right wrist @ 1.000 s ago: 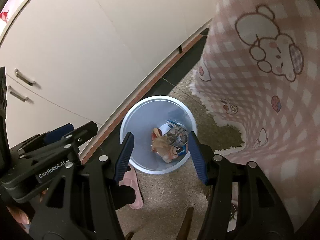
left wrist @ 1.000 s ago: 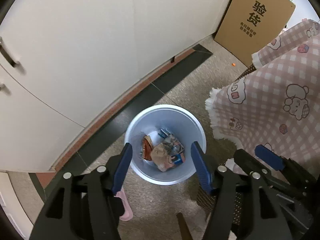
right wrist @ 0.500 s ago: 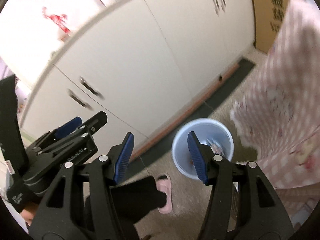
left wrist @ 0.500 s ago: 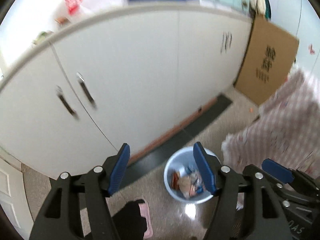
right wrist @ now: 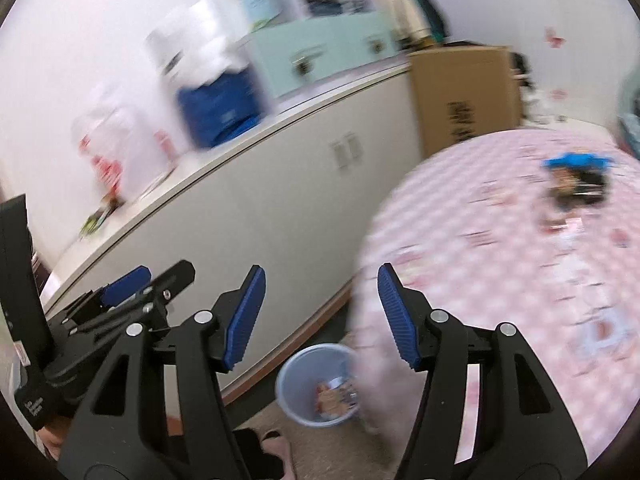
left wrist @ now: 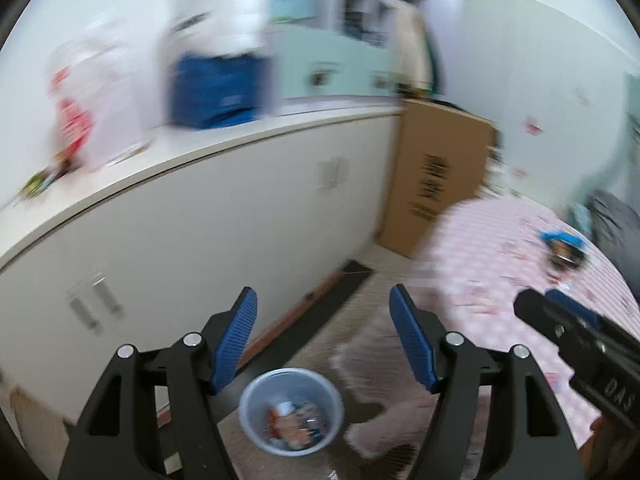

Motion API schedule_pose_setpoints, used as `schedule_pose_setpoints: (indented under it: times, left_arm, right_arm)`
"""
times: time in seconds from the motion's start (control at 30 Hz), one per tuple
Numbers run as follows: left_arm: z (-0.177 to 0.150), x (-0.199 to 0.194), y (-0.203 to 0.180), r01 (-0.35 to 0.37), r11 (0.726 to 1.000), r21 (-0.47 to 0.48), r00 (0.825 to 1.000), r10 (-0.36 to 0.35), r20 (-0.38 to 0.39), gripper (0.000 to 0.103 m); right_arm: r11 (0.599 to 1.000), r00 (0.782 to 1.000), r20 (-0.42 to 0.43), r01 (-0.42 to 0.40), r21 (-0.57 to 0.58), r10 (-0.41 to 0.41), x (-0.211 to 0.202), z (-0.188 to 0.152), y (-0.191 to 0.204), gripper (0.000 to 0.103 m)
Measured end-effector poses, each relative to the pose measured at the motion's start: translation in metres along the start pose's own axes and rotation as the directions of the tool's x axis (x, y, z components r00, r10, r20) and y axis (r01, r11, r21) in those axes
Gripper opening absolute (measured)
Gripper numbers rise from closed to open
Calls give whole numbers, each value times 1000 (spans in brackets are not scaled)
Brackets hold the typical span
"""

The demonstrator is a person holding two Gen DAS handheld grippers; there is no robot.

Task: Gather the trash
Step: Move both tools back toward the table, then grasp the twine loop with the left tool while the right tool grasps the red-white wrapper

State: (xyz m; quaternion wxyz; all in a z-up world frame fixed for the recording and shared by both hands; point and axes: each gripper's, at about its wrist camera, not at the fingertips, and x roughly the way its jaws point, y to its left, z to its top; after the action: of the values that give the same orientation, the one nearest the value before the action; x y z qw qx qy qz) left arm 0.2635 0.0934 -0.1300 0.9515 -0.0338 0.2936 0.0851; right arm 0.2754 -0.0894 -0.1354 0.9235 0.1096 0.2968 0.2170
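A pale blue trash bin stands on the floor below both grippers, with crumpled wrappers inside; it also shows in the right wrist view. My left gripper is open and empty, high above the bin. My right gripper is open and empty too. A blue and dark piece of trash lies on the pink checked tablecloth; it also shows in the left wrist view. Both views are blurred.
A long white cabinet runs along the wall, with bags and a blue box on top. A cardboard box leans at its far end. A pink slipper lies on the floor near the bin.
Both grippers have lifted and tilted up away from the bin. The bin has shrunk toward the bottom of both views, and the cabinet top and the table surface have come into sight.
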Motion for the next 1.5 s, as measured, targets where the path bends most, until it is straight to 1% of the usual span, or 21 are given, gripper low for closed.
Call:
schedule_pose_setpoints:
  times: [0.13,0.2,0.3,0.47,0.67,0.73,0.8,0.83,0.87,0.9,0.93,1.0,1.1,1.23,1.3,1.33,1.37,1.4,1.43,1.47,1.5]
  left_arm:
    - [7,11,-85,133,979,154,991,-131,-24,67]
    - [6,16,-123,195,955,224,981,-190,-44,67]
    - [5,29,-177,292,900,322,956,-281,-83,67]
    - [0,66,-243,375,844,383,927,-342,-153,66]
    - [-3,104,-285,441,784,437,898,-385,-216,47]
    - [-2,111,-289,477,763,436,879,-407,-249,45]
    - [0,114,-291,490,756,434,871,-417,-258,34]
    - [1,116,-294,501,747,437,865,-424,-267,32]
    - [1,119,-296,506,740,444,863,-421,-280,25]
    - [1,123,-298,514,734,443,857,-419,-299,10]
    - [0,128,-301,536,726,432,843,-424,-333,5]
    - [1,129,-298,544,728,417,836,-431,-339,0]
    - [8,122,-281,561,748,355,825,-474,-306,0]
    - [16,121,-255,532,785,316,844,-461,-275,0]
    - [16,120,-248,550,775,312,833,-480,-275,1]
    - [16,119,-249,539,777,326,841,-468,-272,2]
    - [16,119,-251,533,776,337,844,-463,-270,10]
    - [15,119,-254,536,770,347,843,-464,-274,33]
    - [14,118,-257,538,763,359,842,-467,-269,43]
    - [14,116,-261,538,755,375,843,-474,-255,50]
    - [12,116,-266,540,746,390,842,-475,-256,50]
  right_arm:
    - [990,992,41,118,75,-122,-21,7,-72,58]
    - [980,984,44,169,107,-174,-31,7,-104,58]
    - [961,970,39,232,149,-240,-41,6,-140,58]
    - [930,951,9,301,214,-310,-47,3,-197,58]
    - [912,941,-39,336,236,-336,-41,2,-233,58]
    - [914,944,-53,329,237,-326,-37,3,-239,58]
    - [916,946,-64,325,237,-319,-32,5,-243,58]
    - [917,948,-70,319,240,-311,-30,6,-244,58]
    - [918,949,-73,316,240,-308,-28,8,-244,58]
    - [918,949,-74,316,239,-308,-27,9,-244,58]
    - [919,950,-78,311,241,-301,-24,10,-244,58]
    - [922,954,-90,298,248,-284,-19,12,-243,58]
    - [925,955,-112,296,240,-276,-7,15,-239,58]
    - [931,955,-137,289,224,-264,10,21,-231,58]
    - [923,951,-137,303,238,-277,14,23,-229,58]
    - [917,949,-124,312,250,-289,11,23,-230,58]
    - [910,945,-111,325,256,-307,9,23,-230,58]
    - [904,941,-100,338,261,-324,5,24,-231,58]
    - [898,938,-91,347,270,-335,2,23,-233,58]
    - [893,934,-88,357,274,-347,-1,23,-235,58]
    - [887,928,-85,372,273,-363,-4,22,-237,58]
